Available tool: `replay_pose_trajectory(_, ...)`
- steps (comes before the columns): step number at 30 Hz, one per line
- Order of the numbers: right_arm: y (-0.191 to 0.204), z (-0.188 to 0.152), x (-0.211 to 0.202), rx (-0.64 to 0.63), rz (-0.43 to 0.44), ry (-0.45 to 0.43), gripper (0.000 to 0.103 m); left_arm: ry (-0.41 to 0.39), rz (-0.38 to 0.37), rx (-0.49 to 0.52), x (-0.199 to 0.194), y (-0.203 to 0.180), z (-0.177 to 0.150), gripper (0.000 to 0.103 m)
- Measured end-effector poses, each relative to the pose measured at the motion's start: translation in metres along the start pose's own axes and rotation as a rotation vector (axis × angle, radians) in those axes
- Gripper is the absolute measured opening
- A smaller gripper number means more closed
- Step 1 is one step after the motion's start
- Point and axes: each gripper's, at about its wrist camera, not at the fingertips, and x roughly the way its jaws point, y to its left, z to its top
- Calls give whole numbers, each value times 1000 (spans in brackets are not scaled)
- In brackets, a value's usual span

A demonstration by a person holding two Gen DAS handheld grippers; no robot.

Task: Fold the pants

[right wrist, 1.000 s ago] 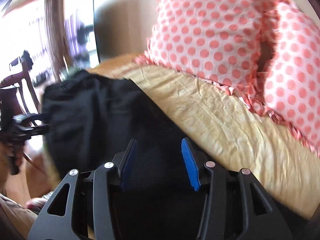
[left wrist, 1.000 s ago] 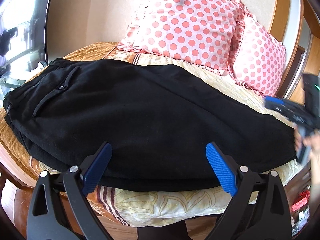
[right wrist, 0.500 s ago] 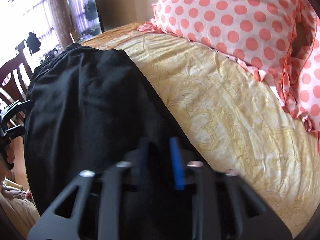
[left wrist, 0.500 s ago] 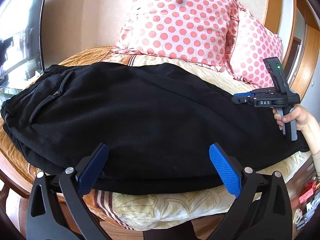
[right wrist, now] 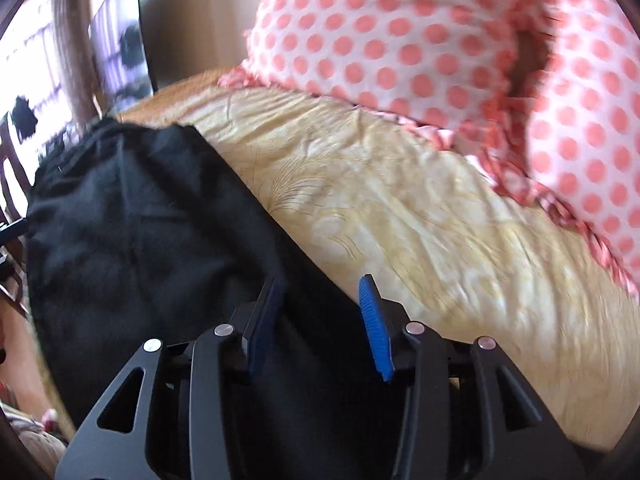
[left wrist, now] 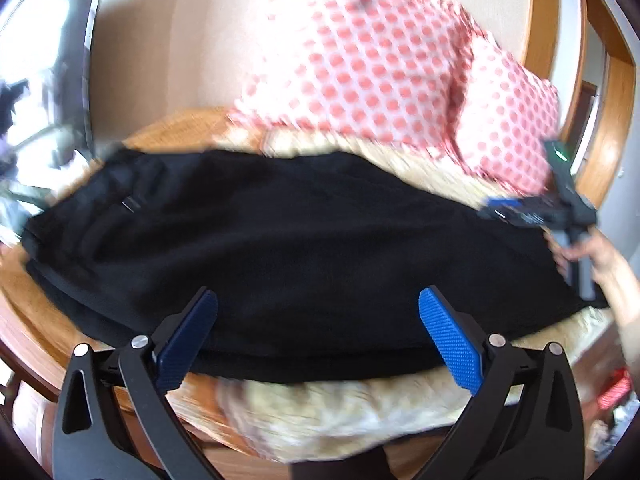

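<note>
Black pants [left wrist: 304,248] lying lengthwise across bed [right wrist: 420,216], waistband leftward, left gripper [left wrist: 318,332] spread wide, right gripper [right wrist: 322,320] parted

- Cream wall [left wrist: 180,40] behind two pink polka-dot pillows [left wrist: 372,68];
- yellow patterned bedspread [right wrist: 400,208] over the bed;
- wooden door frame [left wrist: 540,32] at right;
- bright window [right wrist: 28,64] at left.

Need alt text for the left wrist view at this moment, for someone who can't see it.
Black pants lie spread lengthwise across a yellow-gold bedspread, with the open left gripper at their near edge. The right gripper is at their far right end, and polka-dot pillows sit behind. The image is motion-blurred.
</note>
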Motion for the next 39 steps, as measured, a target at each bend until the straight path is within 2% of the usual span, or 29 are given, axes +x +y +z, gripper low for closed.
replay_pose_trajectory(3, -3, -17, -25, 45, 46, -42, 48, -36, 117, 5, -5, 24, 18, 101)
replay_pose_trajectory(5, 3, -32, -39, 45, 83, -57, 48, -11, 160, -45, 1, 45, 24, 101)
replay_pose_trajectory(7, 13, -45, -45, 18, 98, -56, 48, 15, 150, -98, 5, 60, 23, 101)
replay_pose_trajectory(9, 26, -65, -51, -23, 75, -45, 48, 47, 140, -126, 10, 67, 16, 101)
replay_pose_trajectory(12, 36, -98, -56, -68, -7, -23, 50, 85, 173, -76, 19, 62, 1, 101)
replay_pose_trajectory(13, 34, -106, -62, -51, -11, -52, 59, 77, 194, -45, 19, 58, -2, 101)
replay_pose_trajectory(15, 23, -121, -75, 38, -14, -59, 62, 52, 206, -30, 14, 50, -2, 101)
replay_pose_trajectory(17, 15, -132, -88, 85, -46, -77, 61, 26, 141, -43, 6, 44, 1, 101)
replay_pose_trajectory(21, -21, -148, -126, 182, -198, -154, 62, -46, -35, -5, -3, 2, 17, 101)
replay_pose_trajectory(24, -71, -150, -145, 303, -277, -179, 64, -18, -200, 43, 11, -39, 21, 101)
replay_pose_trajectory(25, -87, -150, -148, 332, -295, -173, 64, -3, -225, 62, 17, -50, 20, 101)
replay_pose_trajectory(29, -148, -151, -146, 447, -381, -115, 65, 86, -268, 137, 42, -86, 7, 101)
replay_pose_trajectory(32, -180, -154, -136, 499, -422, -56, 65, 145, -276, 137, 54, -92, -5, 101)
replay_pose_trajectory(35, -200, -164, -121, 536, -467, 63, 67, 153, -263, 150, 54, -89, -15, 101)
replay_pose_trajectory(37, -202, -174, -128, 572, -452, 29, 67, 150, -262, 162, 53, -87, -17, 101)
replay_pose_trajectory(39, -200, -188, -147, 612, -480, -16, 67, 144, -266, 167, 52, -86, -19, 101)
